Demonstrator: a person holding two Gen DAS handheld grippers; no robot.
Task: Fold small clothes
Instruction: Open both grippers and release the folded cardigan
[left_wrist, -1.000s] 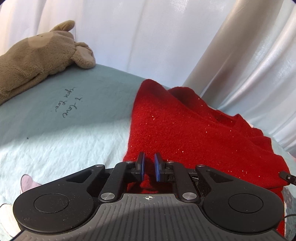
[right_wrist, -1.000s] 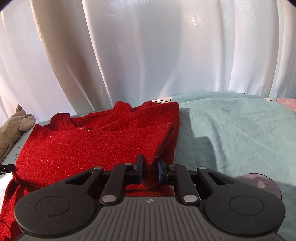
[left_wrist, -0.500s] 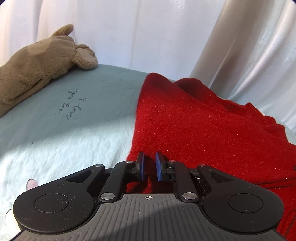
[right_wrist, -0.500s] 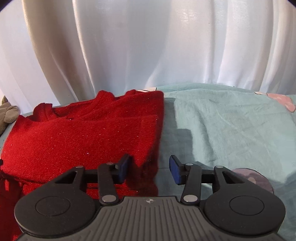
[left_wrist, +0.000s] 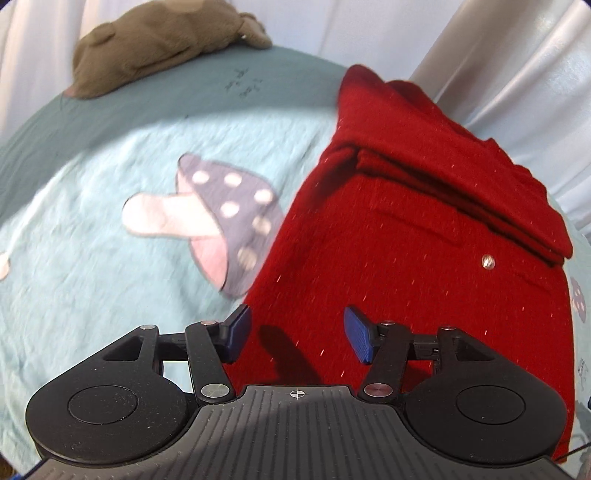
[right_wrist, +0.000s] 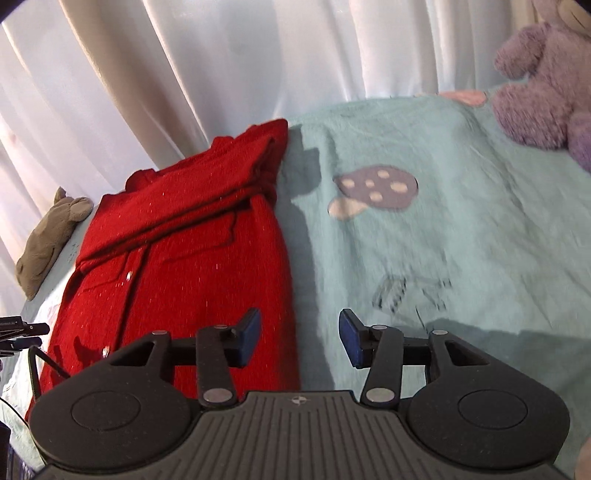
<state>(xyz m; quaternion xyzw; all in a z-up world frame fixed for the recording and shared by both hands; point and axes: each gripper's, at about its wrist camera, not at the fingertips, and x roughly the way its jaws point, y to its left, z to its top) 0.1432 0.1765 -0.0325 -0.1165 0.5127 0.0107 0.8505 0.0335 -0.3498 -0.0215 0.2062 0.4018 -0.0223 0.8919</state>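
Observation:
A red knit garment lies on the light teal bedsheet, its far part folded over onto the near part; a small silver button shows on it. My left gripper is open and empty, raised above the garment's near left edge. The garment also shows in the right wrist view. My right gripper is open and empty, above the garment's near right edge.
A brown plush toy lies at the far left of the bed. A purple plush toy sits at the far right. Mushroom prints mark the sheet. White curtains hang behind the bed.
Both grippers let go of the red garment, opened, and pulled back and up. The far part of the garment now lies folded over the near part.

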